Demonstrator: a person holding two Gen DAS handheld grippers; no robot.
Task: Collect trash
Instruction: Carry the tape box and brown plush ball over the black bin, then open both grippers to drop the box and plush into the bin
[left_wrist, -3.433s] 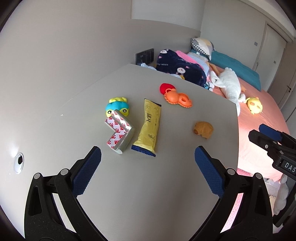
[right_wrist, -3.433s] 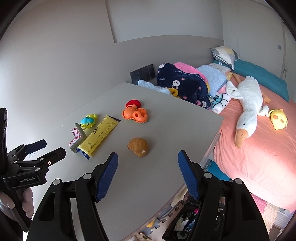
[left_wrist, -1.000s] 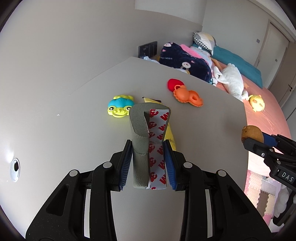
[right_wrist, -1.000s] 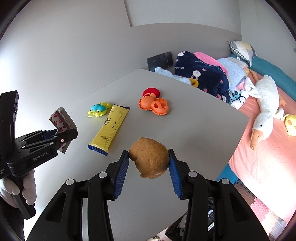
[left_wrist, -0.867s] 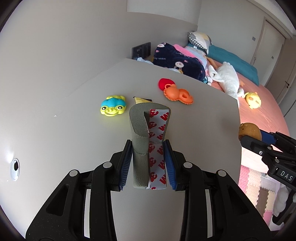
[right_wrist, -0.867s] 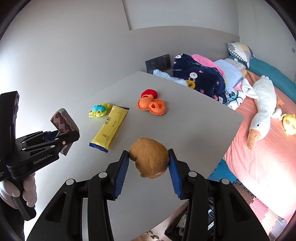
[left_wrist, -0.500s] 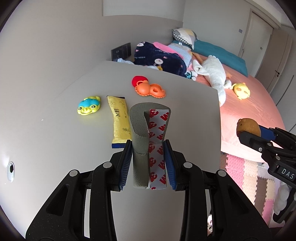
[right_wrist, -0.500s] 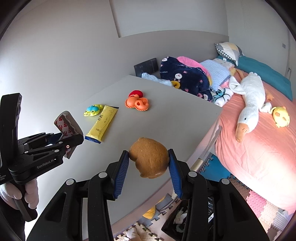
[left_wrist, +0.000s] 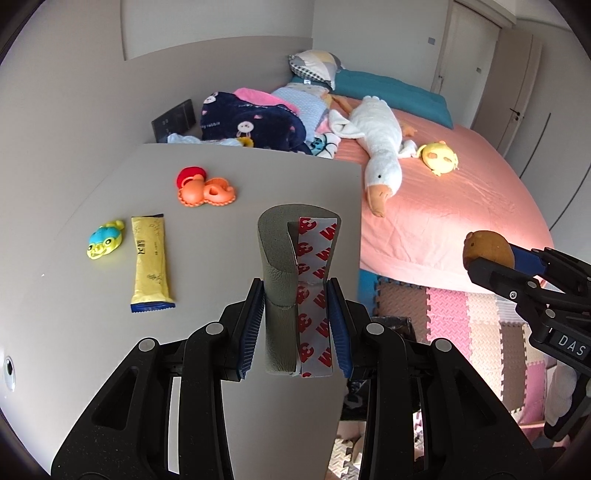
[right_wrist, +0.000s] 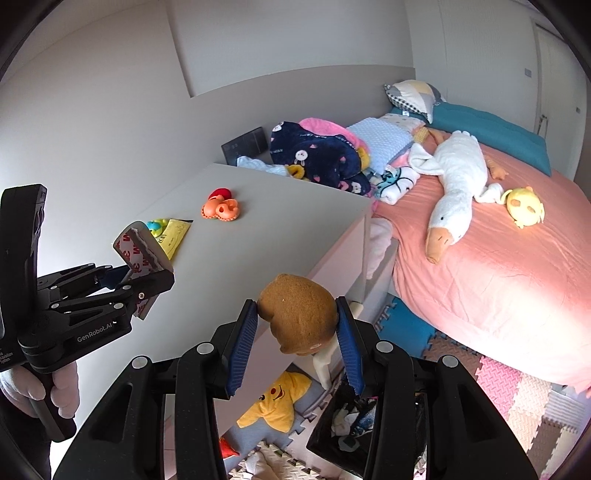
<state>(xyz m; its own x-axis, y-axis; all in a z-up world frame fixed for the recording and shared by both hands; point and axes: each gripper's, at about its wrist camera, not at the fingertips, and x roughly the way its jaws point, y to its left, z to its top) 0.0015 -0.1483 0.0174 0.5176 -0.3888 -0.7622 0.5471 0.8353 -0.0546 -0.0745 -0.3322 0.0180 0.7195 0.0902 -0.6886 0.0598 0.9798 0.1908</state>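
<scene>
Left wrist view: the left gripper (left_wrist: 295, 325) has its jaws clamped narrow on a grey foam strip (left_wrist: 291, 280) backed with red-printed tape, held upright above the table (left_wrist: 258, 184). Off the table's edge, the right gripper (right_wrist: 295, 339) grips a brown crumpled lump (right_wrist: 299, 314) above a black bin (right_wrist: 343, 435) on the floor. A yellow wrapper (left_wrist: 149, 264) lies flat on the table beside a small frog toy (left_wrist: 104, 243).

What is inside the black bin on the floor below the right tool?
The bin holds crumpled white and dark scraps near its open top. The right tool, shut on a brown lump, covers part of the opening, so the rest is hidden.
</scene>
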